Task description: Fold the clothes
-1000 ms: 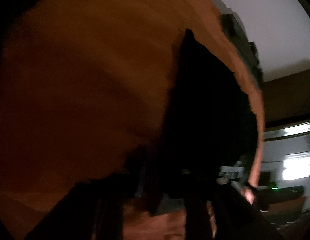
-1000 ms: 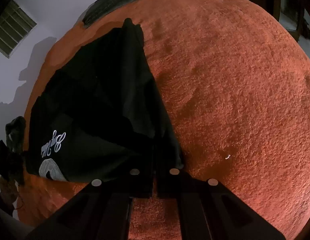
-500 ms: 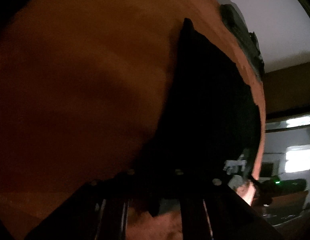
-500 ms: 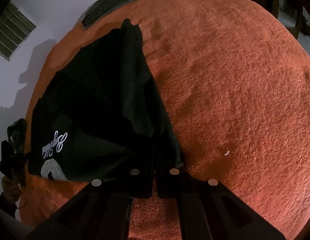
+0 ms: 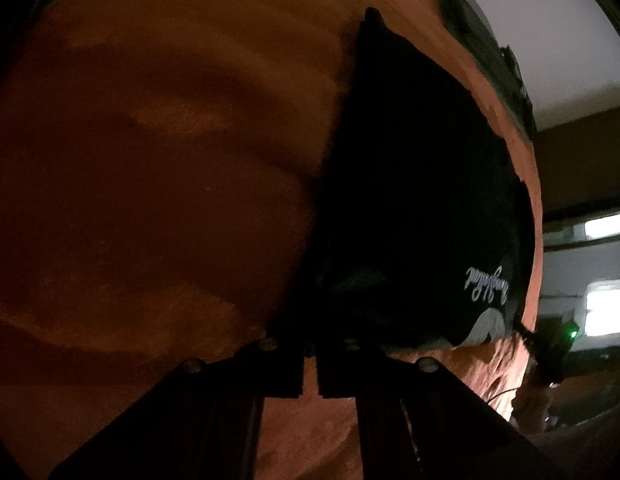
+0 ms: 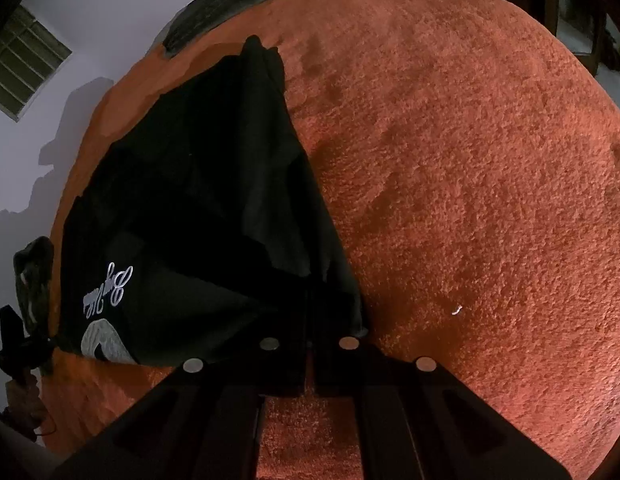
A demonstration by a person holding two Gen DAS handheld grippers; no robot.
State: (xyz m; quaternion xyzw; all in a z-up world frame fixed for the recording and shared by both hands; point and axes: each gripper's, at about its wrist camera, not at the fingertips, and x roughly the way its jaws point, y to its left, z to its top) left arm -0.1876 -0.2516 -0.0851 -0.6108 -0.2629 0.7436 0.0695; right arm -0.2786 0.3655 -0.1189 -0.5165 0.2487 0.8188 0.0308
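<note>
A black garment (image 5: 410, 200) with white script (image 5: 488, 284) lies spread on an orange fuzzy blanket (image 5: 150, 160). In the dim left wrist view my left gripper (image 5: 310, 368) sits at the garment's near left edge. Its jaws are closing, only a thin slit shows between them, and the black cloth runs into the fingertips. The right wrist view shows the same garment (image 6: 198, 200) and its script (image 6: 108, 290). There my right gripper (image 6: 310, 360) is shut on the garment's near right corner, low over the blanket (image 6: 470, 160).
A dark grey mat (image 6: 230, 4) lies along the blanket's far edge by a white wall. A dark device with a green light (image 5: 572, 334) sits past the blanket's right edge. A dark bundle (image 6: 30, 272) hangs at the left edge. A white speck (image 6: 456, 311) lies on the orange pile.
My left gripper's jaws have come together at the garment's near edge and its view has shifted, bringing the white script into sight. The right gripper and the cloth it holds have not moved.
</note>
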